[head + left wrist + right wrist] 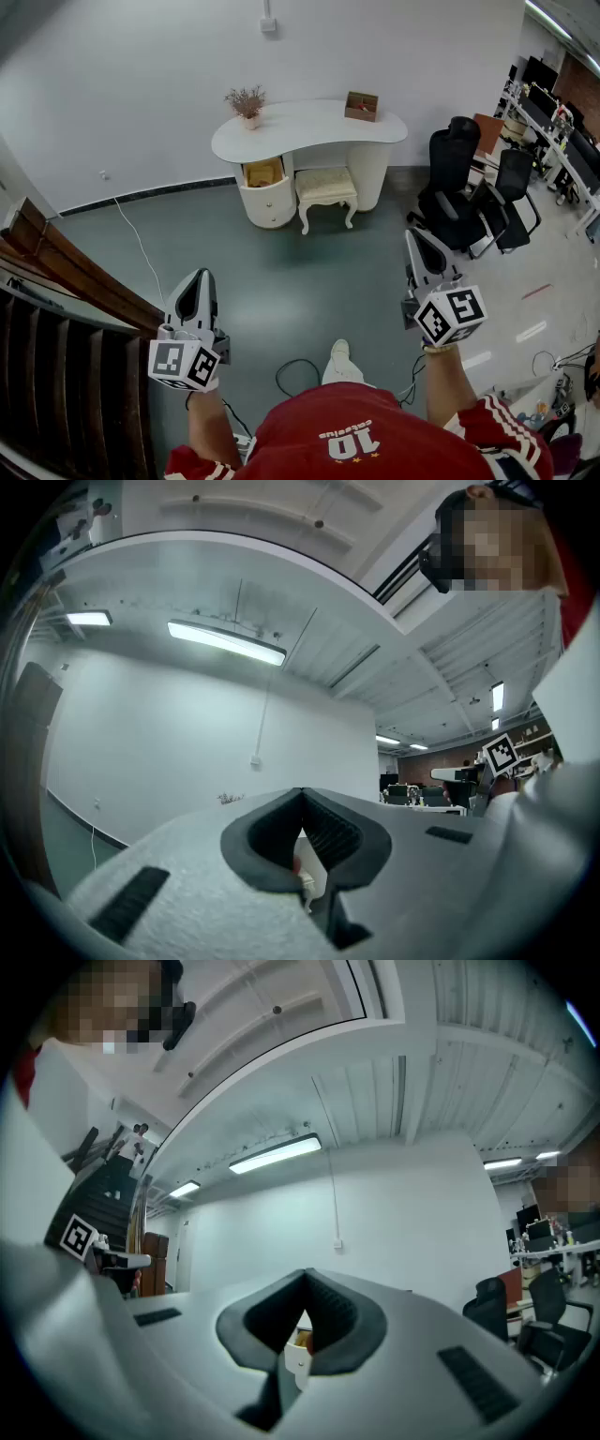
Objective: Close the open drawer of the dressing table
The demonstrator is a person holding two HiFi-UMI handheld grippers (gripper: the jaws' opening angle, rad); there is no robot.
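Note:
The white dressing table [309, 127] stands against the far wall. The top drawer [262, 173] of its left pedestal is pulled out, and its yellowish inside shows. My left gripper [195, 277] is held low at the left, far short of the table, with its jaws together and nothing in them. My right gripper [418, 236] hangs at the right, also far from the table, shut and empty. In the left gripper view the left gripper [302, 795] points at the far wall. The right gripper [305, 1275] points the same way in the right gripper view.
A cushioned white stool [325, 187] sits under the table. A vase of dried flowers [247, 101] and a wooden box [361, 106] stand on top. Black office chairs [459, 187] are at the right, a wooden stair rail [66, 272] at the left, and a cable [295, 375] by my shoe [339, 361].

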